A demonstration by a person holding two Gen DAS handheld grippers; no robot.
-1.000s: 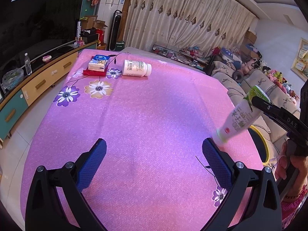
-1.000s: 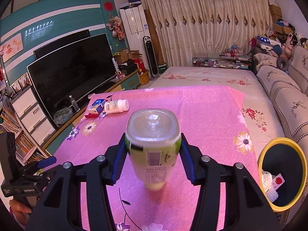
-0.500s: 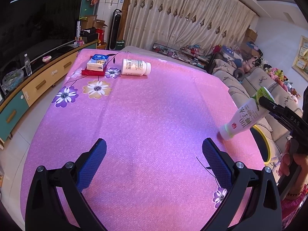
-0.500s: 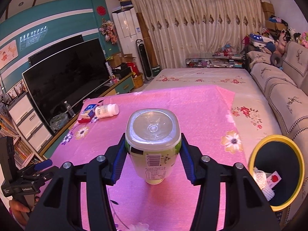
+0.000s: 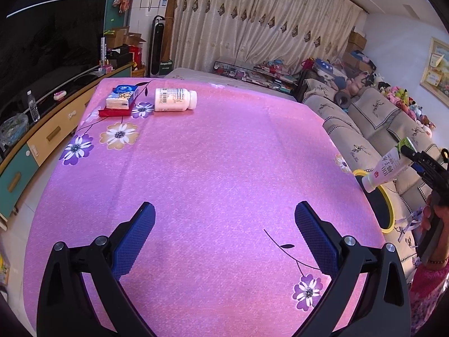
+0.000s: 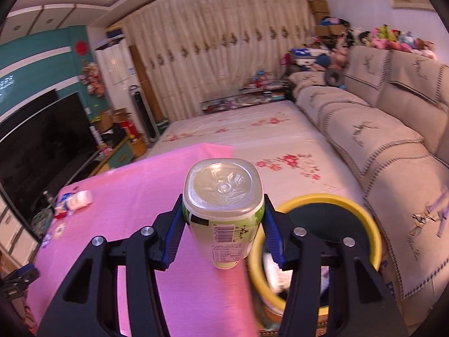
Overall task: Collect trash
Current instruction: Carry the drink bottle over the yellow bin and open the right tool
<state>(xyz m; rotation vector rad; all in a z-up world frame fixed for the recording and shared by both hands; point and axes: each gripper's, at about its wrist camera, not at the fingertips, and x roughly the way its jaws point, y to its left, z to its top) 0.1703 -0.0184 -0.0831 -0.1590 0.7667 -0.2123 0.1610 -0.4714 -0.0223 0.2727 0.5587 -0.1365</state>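
my right gripper [image 6: 223,224] is clamped on a plastic drink bottle [image 6: 223,210] with a green and white label, the blue pads [image 6: 172,237] pressing its two sides just below the base. the bottle points cap-down and away from me, so its clear, squarish bottom faces the right wrist camera. it hangs in the air at the right edge of the pink tablecloth [image 6: 126,196], its cap end right beside the yellow rim of the trash bin [image 6: 367,224] that stands on the floor between the table and the sofa [image 6: 378,129]. something pale lies inside the bin, too blurred to name. from the left wrist view the same bottle [image 5: 385,168] shows tilted, cap lowest, over the near part of the yellow rim [image 5: 388,205], and the hand [image 5: 433,219] that holds that gripper is in view below it

my left gripper [image 5: 223,233] hovers over the near middle of the tablecloth with its jaws wide apart and nothing between the blue pads [image 5: 134,238]

at the far left corner of the table a white pill bottle [image 5: 175,99] lies on its side, just beside a tissue pack [image 5: 122,97] that rests on a flat red box [image 5: 115,111]
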